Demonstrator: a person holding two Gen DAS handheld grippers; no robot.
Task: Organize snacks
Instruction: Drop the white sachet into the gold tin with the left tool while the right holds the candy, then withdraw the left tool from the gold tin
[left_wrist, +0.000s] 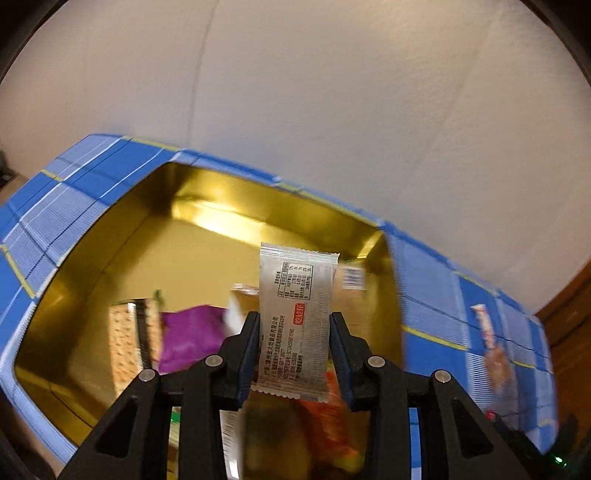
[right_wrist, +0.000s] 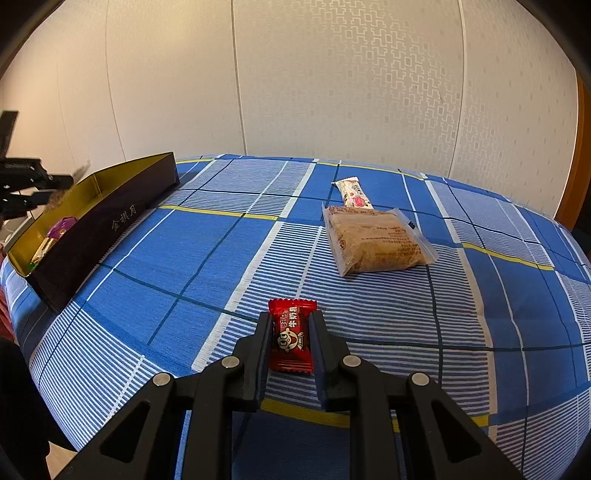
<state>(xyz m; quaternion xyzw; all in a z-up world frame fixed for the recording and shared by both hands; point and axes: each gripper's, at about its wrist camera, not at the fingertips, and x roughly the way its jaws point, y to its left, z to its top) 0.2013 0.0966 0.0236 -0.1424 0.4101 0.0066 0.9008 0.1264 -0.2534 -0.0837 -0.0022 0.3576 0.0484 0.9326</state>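
Observation:
My left gripper (left_wrist: 294, 321) is shut on a silver snack packet (left_wrist: 295, 314) and holds it above the open gold-lined box (left_wrist: 92, 258). Inside the box lie a cracker pack (left_wrist: 127, 343), a purple packet (left_wrist: 192, 336) and an orange packet (left_wrist: 328, 417). My right gripper (right_wrist: 290, 325) is shut on a red milk candy (right_wrist: 291, 338) at the blue plaid cloth (right_wrist: 192, 258). The box (right_wrist: 107, 221) stands at the left in the right wrist view, with the left gripper (right_wrist: 26, 188) over it.
A brown cake packet (right_wrist: 373, 240) and a white bar packet (right_wrist: 352, 192) lie on the cloth at the right. A white packet (left_wrist: 489, 332) lies right of the box. A pale wall stands behind the table.

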